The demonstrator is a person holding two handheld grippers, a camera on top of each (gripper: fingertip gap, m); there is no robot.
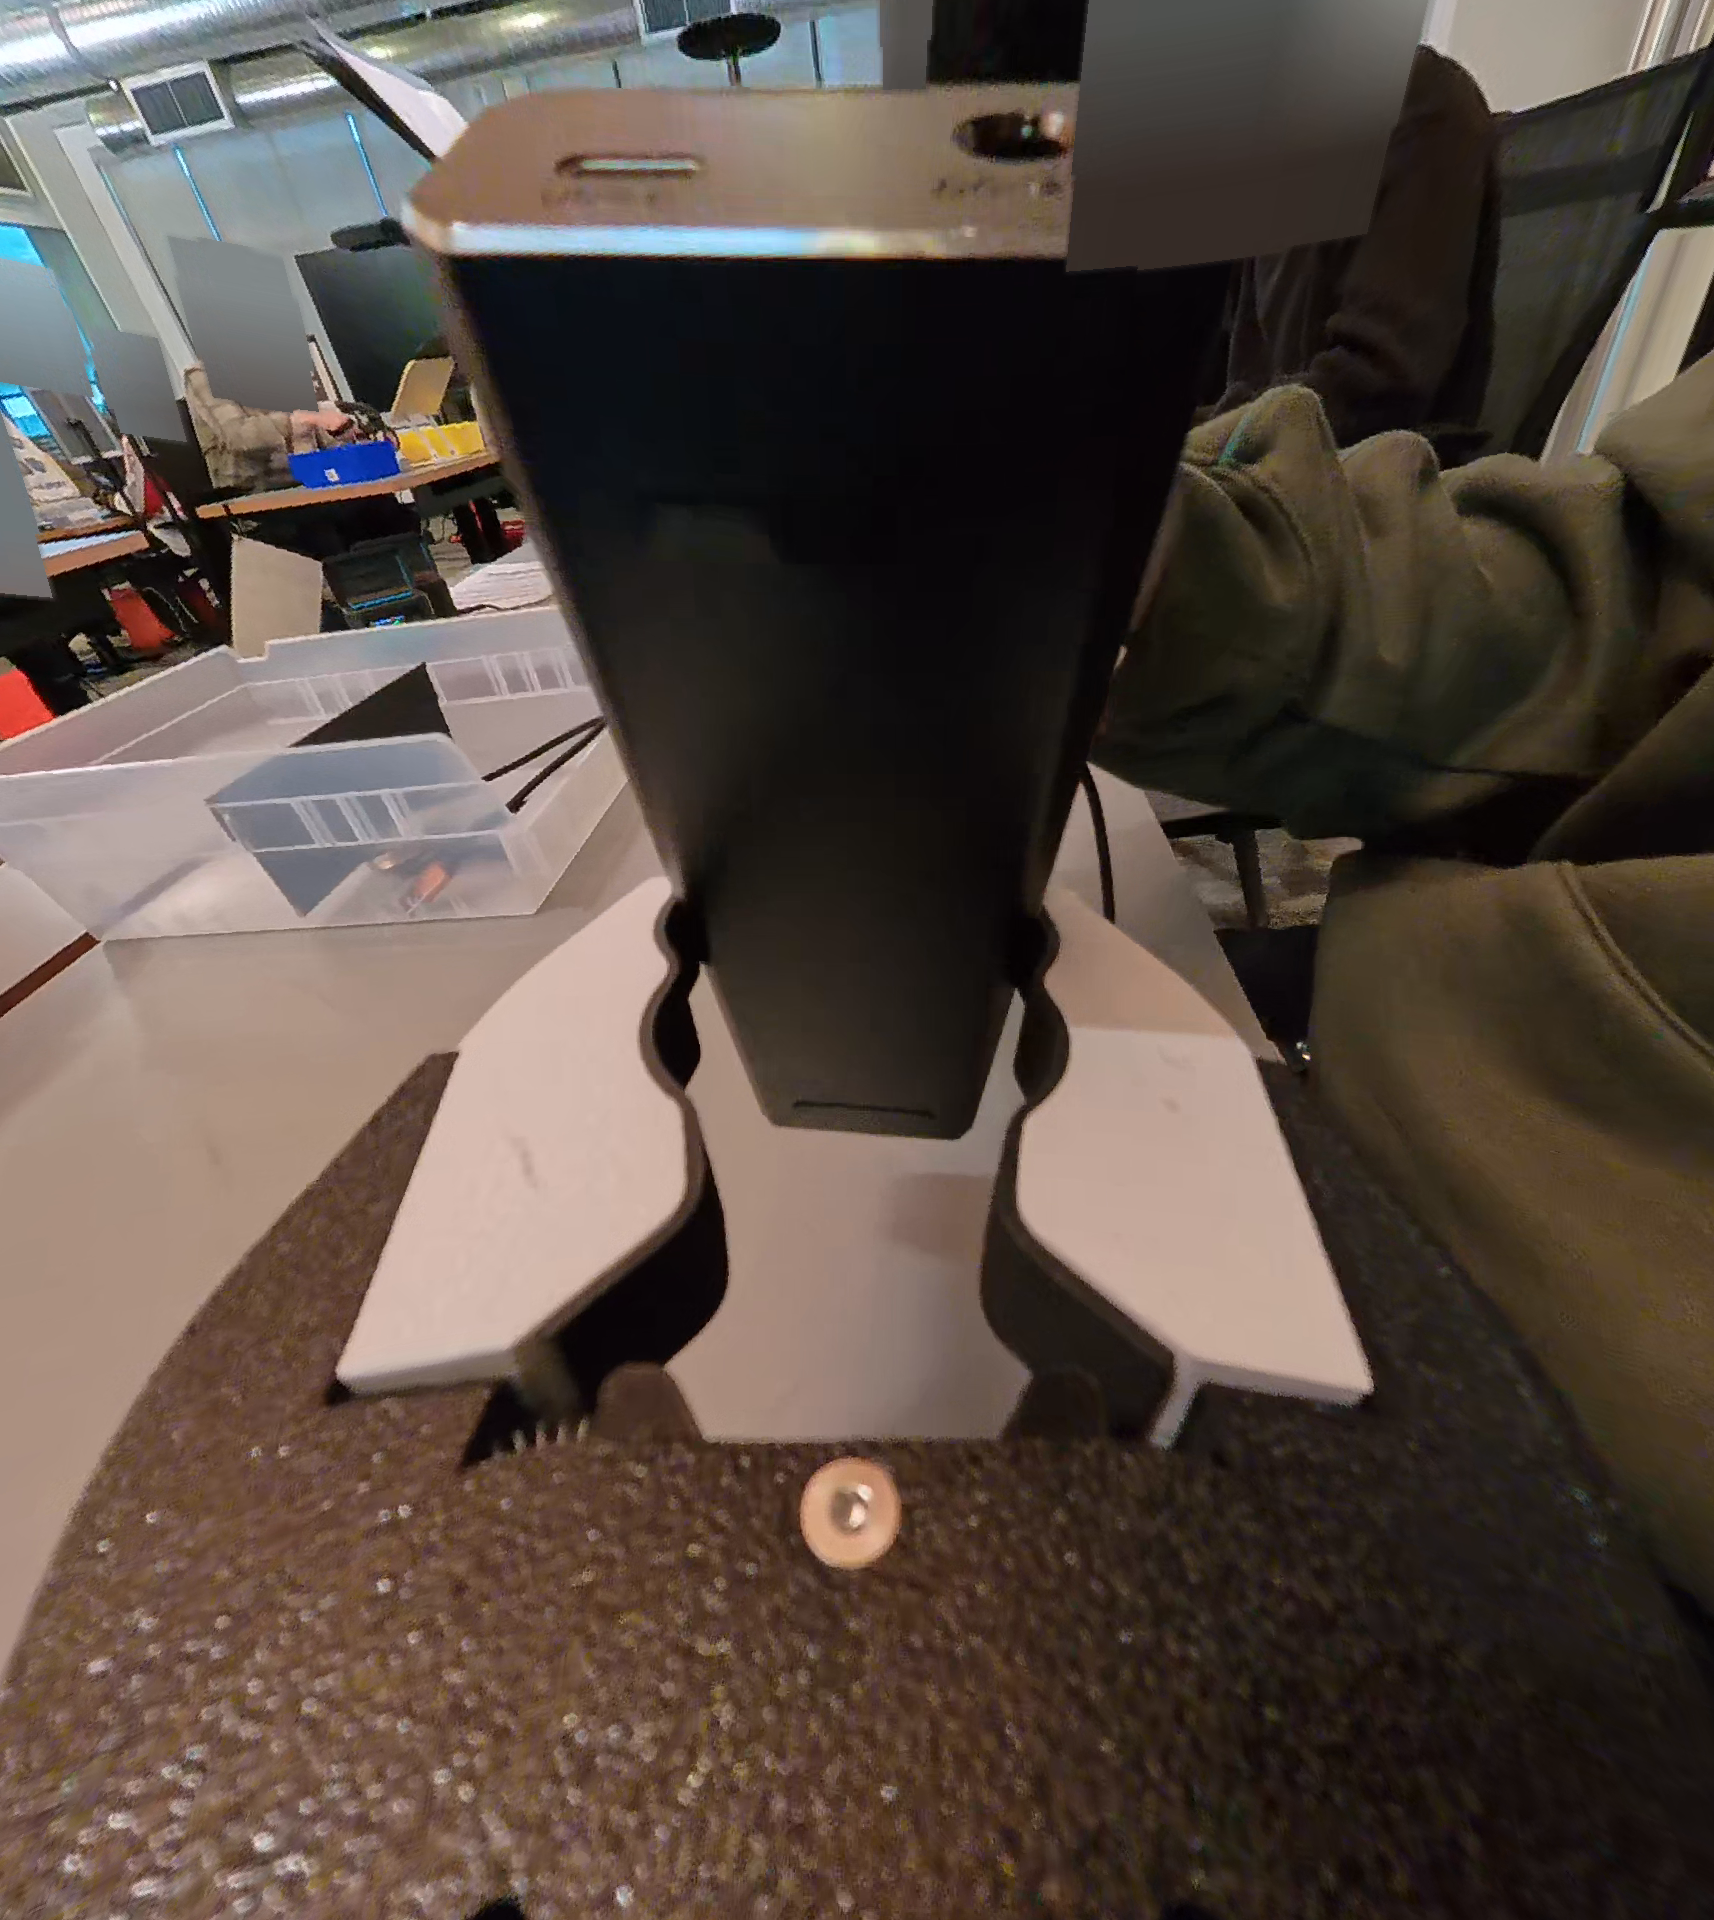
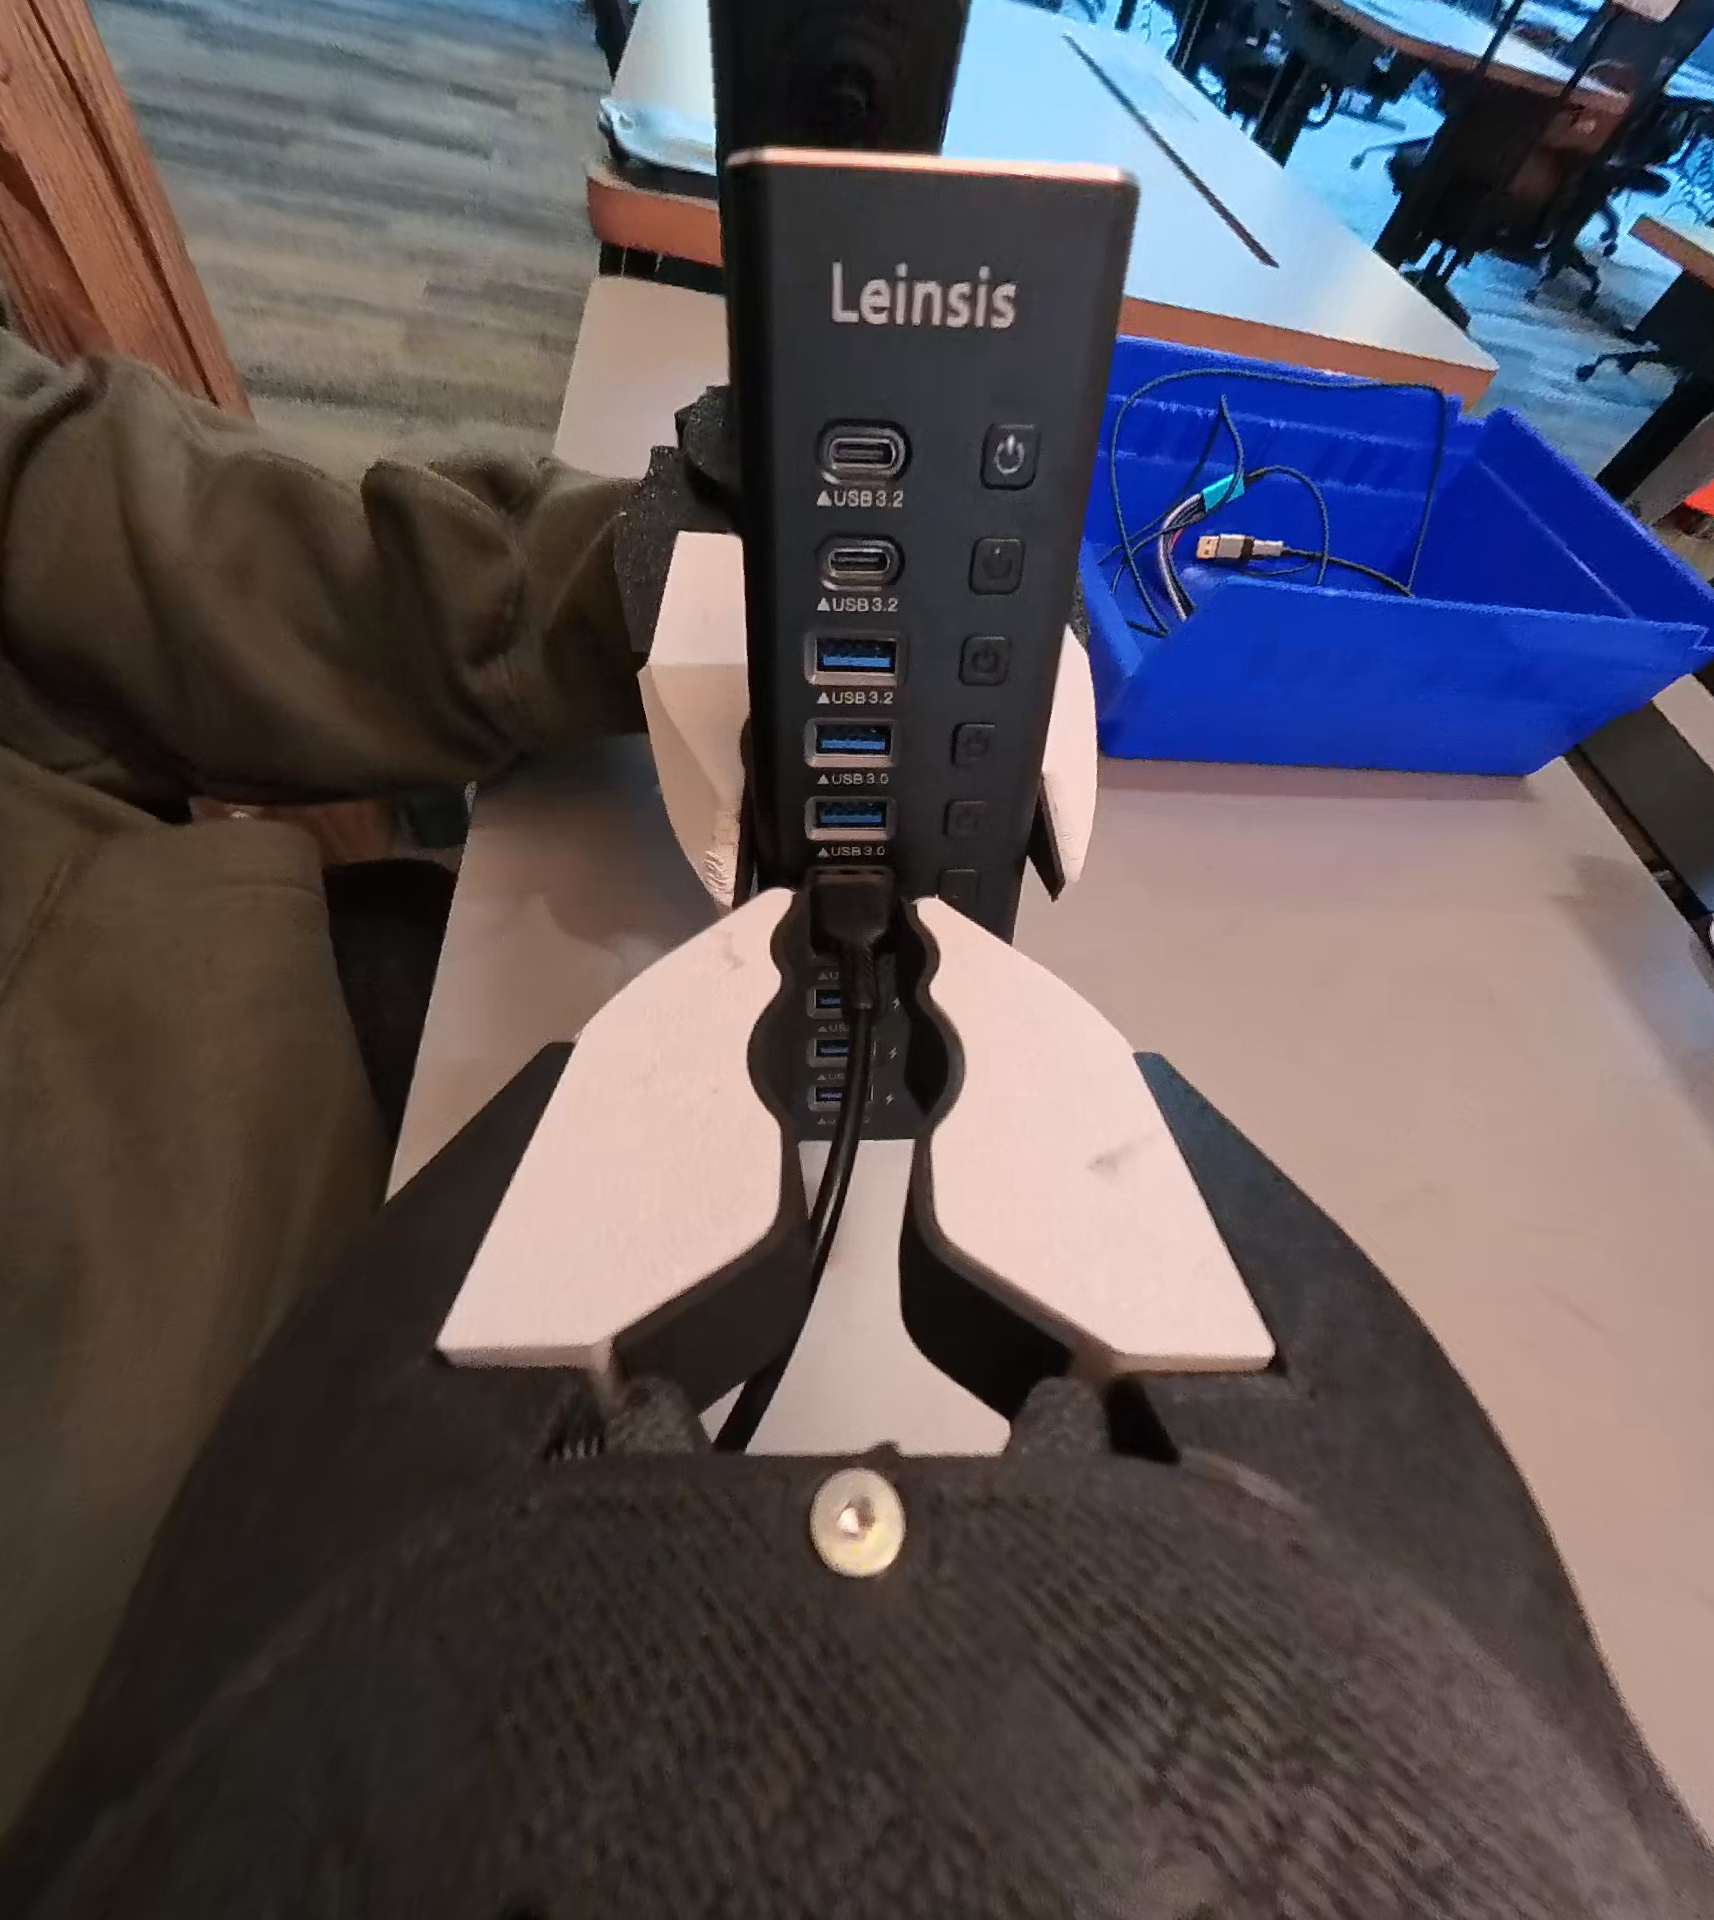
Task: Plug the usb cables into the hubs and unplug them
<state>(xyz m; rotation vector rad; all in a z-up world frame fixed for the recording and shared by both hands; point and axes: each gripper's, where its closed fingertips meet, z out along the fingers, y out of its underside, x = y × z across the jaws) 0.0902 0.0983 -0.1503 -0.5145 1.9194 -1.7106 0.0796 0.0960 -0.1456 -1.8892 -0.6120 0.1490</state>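
Observation:
My left gripper (image 1: 858, 935) is shut on a black USB hub (image 1: 832, 623) and holds it upright above the table, its plain back towards this camera. In the right wrist view the hub (image 2: 926, 416) shows its front, with a column of ports and buttons, and the left gripper's white fingers (image 2: 697, 769) clamp its sides. My right gripper (image 2: 851, 925) is shut on a black USB plug (image 2: 848, 899). The plug sits at a port just below three blue ports; I cannot tell how deep. Its black cable (image 2: 837, 1195) runs back between my fingers.
A clear plastic bin (image 1: 261, 831) stands on the grey table (image 1: 157, 1091) to the left. A blue bin (image 2: 1404, 665) holding loose cables stands to the right of the hub. A person's olive sleeve (image 1: 1404, 623) is close by, also in the right wrist view (image 2: 209, 582). The grippers are tip to tip, or close to it.

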